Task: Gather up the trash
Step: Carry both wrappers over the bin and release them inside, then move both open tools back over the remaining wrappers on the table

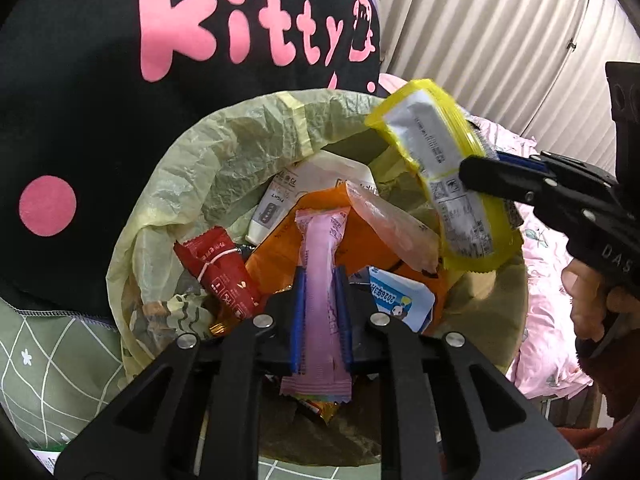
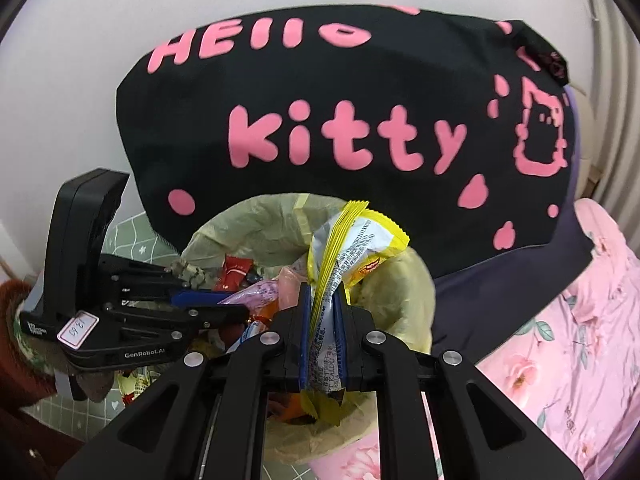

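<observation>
Both fisheye views are evenly lit by soft, diffuse indoor light, bright enough to show colours clearly, with no hard shadows or strong glare. Straight lines bow outward near the edges, and dark vignetted corners ring each frame. Centre detail is fairly sharp; the frame edges look slightly soft.

Black cushion [image 2: 340, 128] with pink lettering and dots; pale yellow-green bin liner [image 1: 224, 148]; pink wrapper [image 1: 320, 264]; yellow-edged silver wrapper [image 1: 444, 168].

A black "Hello Kitty" cushion [image 2: 340, 128] — beside it, pink floral bedding [image 2: 568, 340].
</observation>
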The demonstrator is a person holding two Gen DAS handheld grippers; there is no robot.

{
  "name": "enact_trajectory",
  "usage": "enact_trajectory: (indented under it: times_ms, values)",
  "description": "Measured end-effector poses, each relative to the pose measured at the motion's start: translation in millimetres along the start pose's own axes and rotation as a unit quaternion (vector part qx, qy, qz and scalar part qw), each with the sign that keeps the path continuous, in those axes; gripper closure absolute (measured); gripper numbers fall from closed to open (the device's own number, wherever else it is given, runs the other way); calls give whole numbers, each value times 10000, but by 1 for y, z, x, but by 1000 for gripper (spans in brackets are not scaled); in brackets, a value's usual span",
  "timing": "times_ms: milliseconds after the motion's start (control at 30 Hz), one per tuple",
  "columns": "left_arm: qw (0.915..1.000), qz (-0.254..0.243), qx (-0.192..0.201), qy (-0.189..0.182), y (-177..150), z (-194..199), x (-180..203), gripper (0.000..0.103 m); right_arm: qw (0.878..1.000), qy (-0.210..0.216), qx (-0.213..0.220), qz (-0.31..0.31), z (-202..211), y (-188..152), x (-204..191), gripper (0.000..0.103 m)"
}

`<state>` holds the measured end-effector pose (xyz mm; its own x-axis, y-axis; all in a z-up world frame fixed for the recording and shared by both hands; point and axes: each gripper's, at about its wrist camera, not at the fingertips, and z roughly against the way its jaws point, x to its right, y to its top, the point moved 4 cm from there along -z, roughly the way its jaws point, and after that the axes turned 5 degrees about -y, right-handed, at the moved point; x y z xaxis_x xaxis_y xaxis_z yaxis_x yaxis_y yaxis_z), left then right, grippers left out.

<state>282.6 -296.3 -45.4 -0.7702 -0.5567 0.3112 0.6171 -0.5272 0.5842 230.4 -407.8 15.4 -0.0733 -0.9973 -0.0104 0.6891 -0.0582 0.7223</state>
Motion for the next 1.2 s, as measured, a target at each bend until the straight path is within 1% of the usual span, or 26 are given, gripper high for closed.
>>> enact_trajectory:
  times_ms: [133, 167, 267, 367, 433, 600, 800, 867, 967, 1033, 1067, 1100, 1133, 1200]
  values:
    - [10000, 38, -19, 51, 4, -5, -4, 89, 10000, 47, -31, -22, -5, 0, 0, 92]
    - [10000, 37, -9, 77, 6, -6, 0, 90, 10000, 46, -35, -28, -4, -1, 1, 92]
    - [9999, 110, 30, 55, 9, -8, -3, 90, 10000, 31, -60, -41, -5, -3, 1, 92]
    - [9997, 217, 114, -85, 14, -4, -3, 90, 9998, -16, -158, -83, -8, -7, -1, 91]
    - [9993, 285, 185, -176, 8, 8, -5, 90, 9997, -32, -201, -93, -9, -10, -2, 91]
    - [9975, 394, 375, -444, 10, 18, -6, 90, 9996, -103, -250, -111, -8, -16, -6, 91]
    - [9945, 510, 645, -656, 29, 26, -6, 90, 9994, -26, -109, -340, -1, -10, -5, 91]
    - [9922, 578, 775, -784, 34, 33, -5, 89, 9993, 41, -68, -358, -1, -7, -8, 91]
    - [9910, 663, 838, -810, 35, 38, -8, 82, 9995, 87, -166, -256, -6, -8, -14, 92]
    - [9911, 705, 802, -793, 34, 42, -12, 74, 9996, 26, -208, -200, -9, -10, -17, 90]
    - [9913, 707, 807, -758, 32, 46, -13, 68, 9996, -38, -235, -165, -10, -11, -18, 88]
    - [9915, 704, 841, -696, 29, 51, -14, 65, 9995, -107, -253, -158, -11, -12, -19, 80]
    - [9914, 707, 864, -679, 28, 55, -16, 64, 9994, -121, -260, -179, -11, -13, -18, 70]
    - [9905, 750, 953, -653, 23, 65, -20, 59, 9994, -116, -249, -197, -9, -13, -19, 69]
